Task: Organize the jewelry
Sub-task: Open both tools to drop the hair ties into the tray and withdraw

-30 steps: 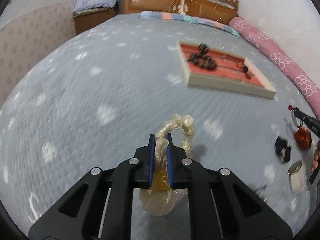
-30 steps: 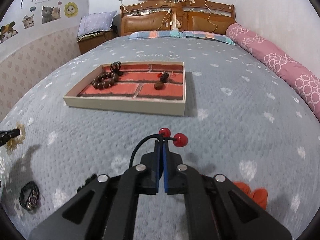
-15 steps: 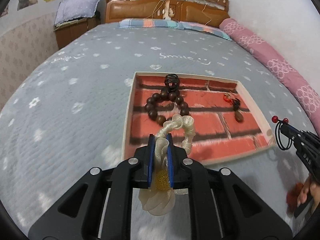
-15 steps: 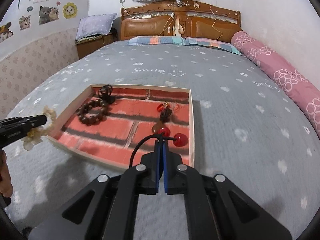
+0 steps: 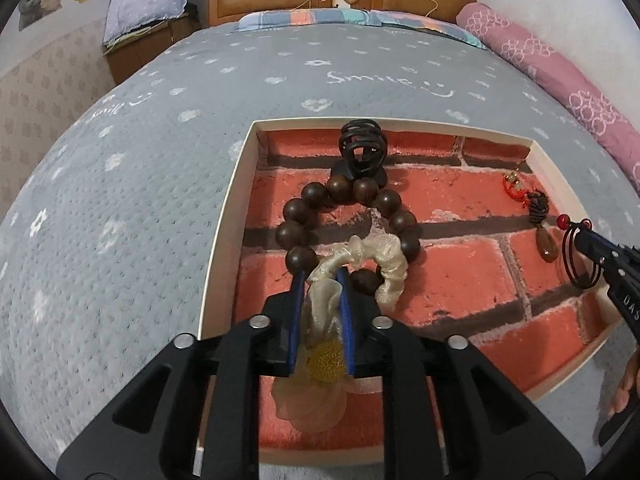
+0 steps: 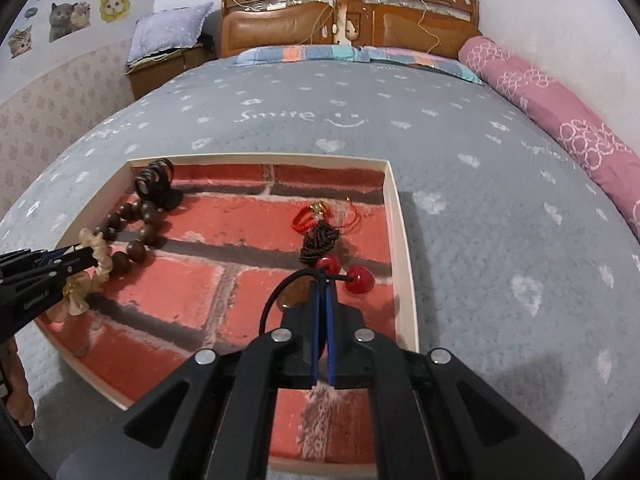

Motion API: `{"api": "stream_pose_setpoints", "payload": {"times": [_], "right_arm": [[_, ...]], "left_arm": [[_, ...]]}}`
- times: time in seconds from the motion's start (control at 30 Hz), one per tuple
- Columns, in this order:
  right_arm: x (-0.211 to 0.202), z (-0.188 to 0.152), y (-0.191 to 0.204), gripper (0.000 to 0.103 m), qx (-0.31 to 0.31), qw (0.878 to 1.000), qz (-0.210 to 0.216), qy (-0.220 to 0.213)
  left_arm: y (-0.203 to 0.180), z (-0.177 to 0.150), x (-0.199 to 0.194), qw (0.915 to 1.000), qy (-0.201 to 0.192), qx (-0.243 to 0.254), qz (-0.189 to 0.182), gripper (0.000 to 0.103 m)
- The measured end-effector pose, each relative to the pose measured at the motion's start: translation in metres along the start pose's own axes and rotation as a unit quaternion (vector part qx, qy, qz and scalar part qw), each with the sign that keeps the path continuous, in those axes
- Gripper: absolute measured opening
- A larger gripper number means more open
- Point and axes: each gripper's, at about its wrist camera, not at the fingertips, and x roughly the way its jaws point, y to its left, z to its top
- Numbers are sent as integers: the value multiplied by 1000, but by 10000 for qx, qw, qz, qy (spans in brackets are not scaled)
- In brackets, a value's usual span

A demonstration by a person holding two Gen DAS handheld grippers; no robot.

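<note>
A: What has changed since the earlier frames?

B: The tray (image 5: 224, 216), formerly far off at about two o'clock in the left wrist view, has been brought directly beneath both tools. The left gripper (image 5: 322, 276) has just been opening a little; the cream scrunchie (image 5: 384, 264) is still pinched between its blue pads.

A: And where is that scrunchie placed?

B: It is hung over the tray's left half, its gauzy loop reaching toward twelve o'clock and overlapping the wooden bead bracelet (image 5: 296, 212). A black claw clip (image 5: 362, 148) is seen beyond.

A: The right side?

B: The right gripper (image 6: 324, 280) is fully closed on a thin black hair tie with red beads (image 6: 360, 280), held above the tray's right half, beside a corded pendant (image 6: 320, 236). Release straight down is judged sufficient.
</note>
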Motion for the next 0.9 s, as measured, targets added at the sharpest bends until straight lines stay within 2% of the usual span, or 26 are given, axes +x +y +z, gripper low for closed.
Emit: {"api": "stream_pose_setpoints", "payload": {"times": [0.07,0.13,0.37,0.4,0.43,0.47,0.5,0.67,0.73,0.8,0.9], "right_arm": [[4,-1,0,3,2,10000,-6,75],[7,-5,1,6,-16,9999,-18,160],[6,-16,6,7,-148,9993,-56,334],[4,-16,6,14,-180,9992,-82,342],[0,-16,7,37,-200,9992,-91,335],[-4,-15,6,48,-185,9993,-74,309],[-12,-15,5,55,-150,9996,-24,219],[-39,-11,1,57,-95,9999,31,65],[-54,-9,-3,62,-51,9999,89,-59],[-72,-9,-8,72,-19,9997,115,-203],[-100,-12,-15,74,11,9992,129,-369]], "left_arm": [[-2,1,1,9999,-40,74,85,22],[0,1,1,9999,-40,59,86,25],[0,-3,-12,9999,-131,83,51,41],[-1,-3,-16,9998,-166,115,31,44],[-2,-3,-21,9996,-223,144,43,51],[-3,-2,-28,9994,-295,157,52,57],[-3,-1,-34,9992,-367,161,39,60],[-1,1,-64,9983,-572,101,-55,75],[3,1,-82,9976,-677,34,-123,81],[6,-1,-96,9969,-765,7,-176,86],[14,-10,-125,9951,-965,-28,-193,95]]}}
